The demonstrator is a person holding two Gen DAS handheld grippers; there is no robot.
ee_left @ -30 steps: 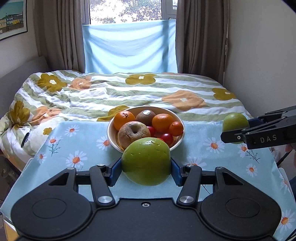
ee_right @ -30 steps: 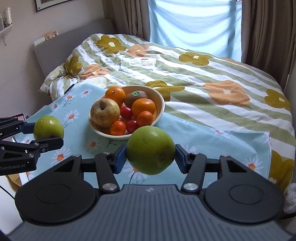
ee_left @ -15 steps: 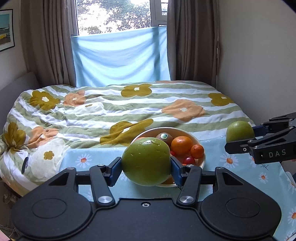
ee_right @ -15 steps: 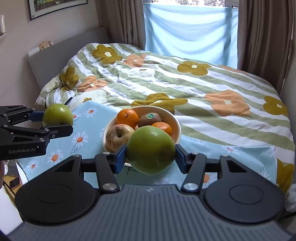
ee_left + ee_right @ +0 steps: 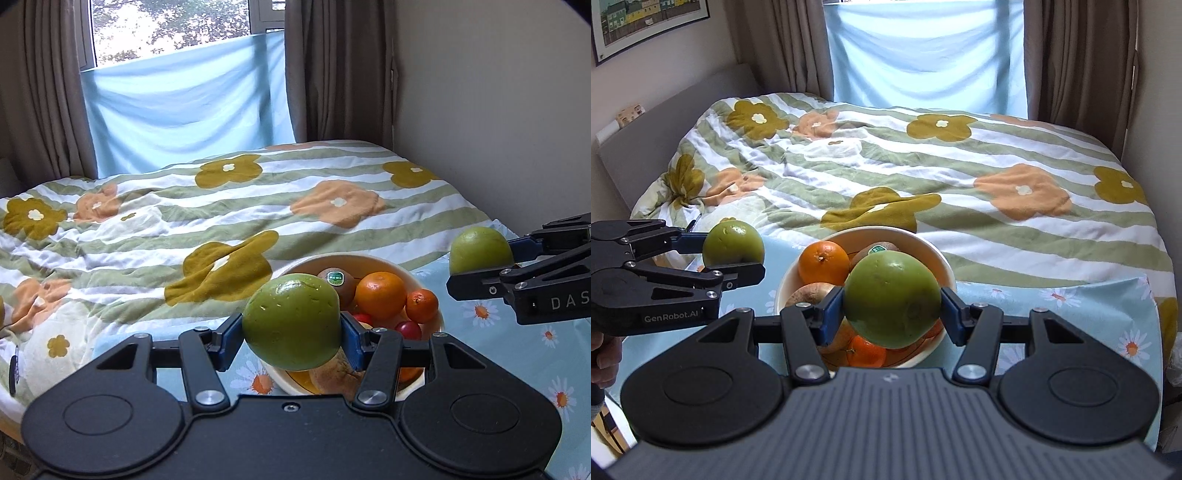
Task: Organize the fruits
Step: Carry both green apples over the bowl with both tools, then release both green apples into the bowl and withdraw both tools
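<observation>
My left gripper (image 5: pixel 291 328) is shut on a green apple (image 5: pixel 291 326) and holds it in the air just before the cream fruit bowl (image 5: pixel 369 260). My right gripper (image 5: pixel 892 306) is shut on a second green apple (image 5: pixel 892 299), held above the bowl's (image 5: pixel 886 236) near side. The bowl holds an orange (image 5: pixel 823 262), a kiwi with a sticker (image 5: pixel 877 249), a brownish apple (image 5: pixel 809 291), small tangerines and red tomatoes. Each gripper shows in the other's view: the right one (image 5: pixel 484 254) at the right, the left one (image 5: pixel 733 247) at the left.
The bowl stands on a light blue daisy tablecloth (image 5: pixel 517 350). Behind it lies a bed with a striped flowered duvet (image 5: pixel 960 166). A window with brown curtains (image 5: pixel 332 66) is at the back, and a wall (image 5: pixel 498 110) stands close on the right.
Both grippers have risen and tilted up with their apples still held. The bowl now sits lower in both views and partly behind the apples.
</observation>
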